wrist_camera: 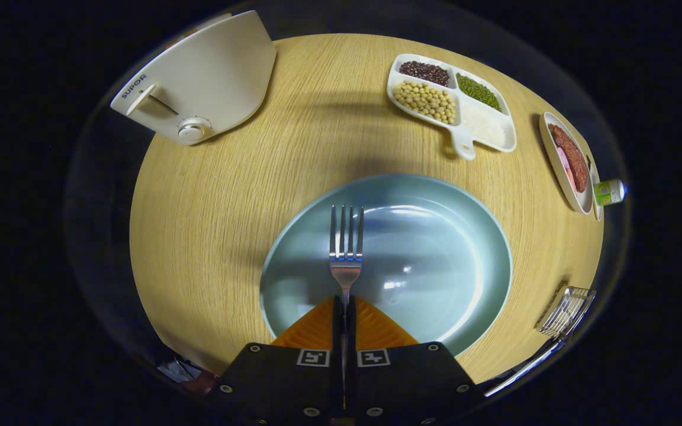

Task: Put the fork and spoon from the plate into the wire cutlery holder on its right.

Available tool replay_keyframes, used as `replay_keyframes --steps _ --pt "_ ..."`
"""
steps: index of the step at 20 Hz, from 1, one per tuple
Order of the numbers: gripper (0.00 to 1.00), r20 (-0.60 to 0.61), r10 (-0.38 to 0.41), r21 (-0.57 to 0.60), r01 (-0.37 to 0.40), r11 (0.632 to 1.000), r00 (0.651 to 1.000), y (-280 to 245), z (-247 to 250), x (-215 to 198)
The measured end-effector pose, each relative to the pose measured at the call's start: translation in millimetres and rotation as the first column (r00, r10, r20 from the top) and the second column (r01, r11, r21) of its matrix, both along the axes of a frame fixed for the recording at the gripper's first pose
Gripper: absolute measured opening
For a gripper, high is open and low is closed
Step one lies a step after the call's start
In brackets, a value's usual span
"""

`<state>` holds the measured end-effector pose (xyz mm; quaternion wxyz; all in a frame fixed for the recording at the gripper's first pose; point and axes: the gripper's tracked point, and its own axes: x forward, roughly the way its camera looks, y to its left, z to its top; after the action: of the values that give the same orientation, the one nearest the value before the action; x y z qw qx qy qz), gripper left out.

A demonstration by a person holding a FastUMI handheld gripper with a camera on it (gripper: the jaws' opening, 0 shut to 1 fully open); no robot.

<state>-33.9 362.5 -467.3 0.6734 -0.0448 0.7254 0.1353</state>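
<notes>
My gripper (pixel 345 305) is shut on the handle of a steel fork (pixel 346 248), whose tines point straight ahead beyond the fingertips. The fork hangs over a pale blue-green plate (pixel 465 248) that lies on the round wooden table right under the fingers. The plate's bare surface shows nothing else on it. The wire cutlery holder (pixel 566 310) stands to the right of the plate near the table's edge, and a steel handle (pixel 524 367) sticks out from it toward me.
A white toaster (pixel 199 83) sits at the far left of the table. Beyond the plate to the right lies a white divided dish (pixel 453 100) of beans and grains, then an oval dish (pixel 569 160) with food and a small green-labelled bottle (pixel 608 191).
</notes>
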Motion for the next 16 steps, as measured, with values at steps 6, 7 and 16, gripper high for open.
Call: replay_keyframes --steps 6,7,16 --pt "0.02 0.108 -0.063 0.026 0.061 0.998 0.992 -40 36 16" --pt "0.02 0.117 -0.079 0.032 0.076 0.997 0.99 -49 44 16" --pt "0.02 0.222 -0.232 0.025 0.232 0.972 0.947 -192 107 10"
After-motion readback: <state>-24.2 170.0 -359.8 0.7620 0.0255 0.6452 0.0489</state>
